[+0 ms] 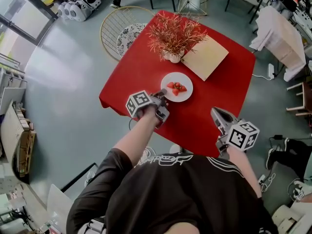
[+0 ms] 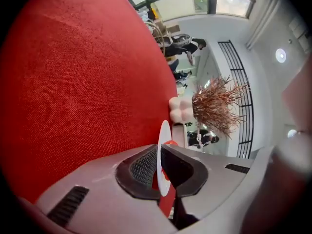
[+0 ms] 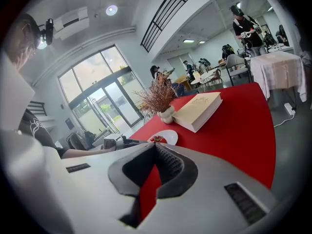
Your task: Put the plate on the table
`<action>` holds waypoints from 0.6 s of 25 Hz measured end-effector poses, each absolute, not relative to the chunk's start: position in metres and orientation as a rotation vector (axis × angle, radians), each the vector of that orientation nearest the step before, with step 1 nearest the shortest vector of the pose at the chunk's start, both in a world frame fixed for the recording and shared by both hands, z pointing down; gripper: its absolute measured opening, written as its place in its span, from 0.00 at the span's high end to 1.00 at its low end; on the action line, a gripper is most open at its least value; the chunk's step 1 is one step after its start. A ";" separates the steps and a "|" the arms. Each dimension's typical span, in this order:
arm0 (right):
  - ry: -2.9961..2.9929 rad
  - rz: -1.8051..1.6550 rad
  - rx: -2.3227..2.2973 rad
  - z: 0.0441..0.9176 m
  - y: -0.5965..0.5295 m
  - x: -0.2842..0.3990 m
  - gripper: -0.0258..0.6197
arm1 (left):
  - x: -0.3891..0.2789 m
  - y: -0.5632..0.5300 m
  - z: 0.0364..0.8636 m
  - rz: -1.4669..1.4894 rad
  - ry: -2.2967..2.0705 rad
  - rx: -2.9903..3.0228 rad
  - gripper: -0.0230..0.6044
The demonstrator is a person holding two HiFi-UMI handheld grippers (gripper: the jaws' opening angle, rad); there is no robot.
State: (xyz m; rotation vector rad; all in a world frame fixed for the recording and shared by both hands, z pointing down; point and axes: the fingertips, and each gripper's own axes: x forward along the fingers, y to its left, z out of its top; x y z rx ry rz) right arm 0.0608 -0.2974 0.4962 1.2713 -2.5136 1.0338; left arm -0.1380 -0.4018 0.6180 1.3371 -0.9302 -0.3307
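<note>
Red-clothed bench: broad bare cloth, the landing spot.
Left gripper: jaws clamped on the near rim of the white plate, to carry it level.
Plate: mid-bench, strawberries on it, seemingly resting on the cloth before the potted plant.
Right gripper: jaws together, empty, held aside near the bench edge.

We see bright, even daylight in all three views, and shadows stay soft. In the head view a pale glare lies on the floor at left, and straight lines bow toward the edges. The red desk looks strongly saturated. Both gripper views sit inside a dark round rim. In the left gripper view the windows wash out, a lamp glows, and the right edge is blurred. In the right gripper view the glass doors blow out.
</note>
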 end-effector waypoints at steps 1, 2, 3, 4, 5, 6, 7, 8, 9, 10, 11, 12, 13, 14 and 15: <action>-2.512 1.035 1.268 0.497 -0.298 0.060 0.95 | -0.137 -0.402 0.619 -0.317 -0.932 1.330 0.93; -2.509 1.035 1.266 0.498 -0.299 0.060 0.95 | -0.137 -0.403 0.620 -0.306 -0.934 1.320 0.93; -2.504 1.032 1.266 0.500 -0.301 0.060 0.95 | -0.137 -0.403 0.621 -0.296 -0.936 1.309 0.92; -2.498 1.028 1.268 0.501 -0.302 0.061 0.95 | -0.136 -0.403 0.622 -0.286 -0.937 1.302 0.92; -2.489 1.021 1.271 0.503 -0.304 0.062 0.95 | -0.136 -0.403 0.622 -0.275 -0.939 1.298 0.92; -2.478 1.012 1.273 0.505 -0.307 0.063 0.95 | -0.135 -0.403 0.623 -0.264 -0.941 1.298 0.92; -2.464 1.003 1.275 0.508 -0.309 0.064 0.95 | -0.135 -0.403 0.623 -0.253 -0.942 1.298 0.92; -2.449 0.996 1.277 0.512 -0.311 0.065 0.95 | -0.134 -0.403 0.623 -0.244 -0.942 1.298 0.91; -2.433 0.987 1.280 0.515 -0.313 0.066 0.95 | -0.133 -0.404 0.622 -0.237 -0.941 1.300 0.91; -2.418 0.973 1.282 0.517 -0.314 0.067 0.95 | -0.133 -0.405 0.621 -0.233 -0.937 1.304 0.90; -2.401 0.949 1.286 0.519 -0.315 0.068 0.95 | -0.131 -0.405 0.619 -0.234 -0.932 1.310 0.86; -2.385 0.914 1.290 0.521 -0.316 0.068 0.95 | -0.130 -0.406 0.617 -0.238 -0.926 1.318 0.81; -2.368 0.872 1.293 0.521 -0.317 0.069 0.95 | -0.129 -0.406 0.615 -0.242 -0.921 1.325 0.79; -2.354 0.829 1.294 0.521 -0.318 0.069 0.95 | -0.128 -0.406 0.614 -0.247 -0.917 1.329 0.78; -2.345 0.785 1.293 0.521 -0.318 0.068 0.95 | -0.128 -0.406 0.613 -0.252 -0.912 1.331 0.76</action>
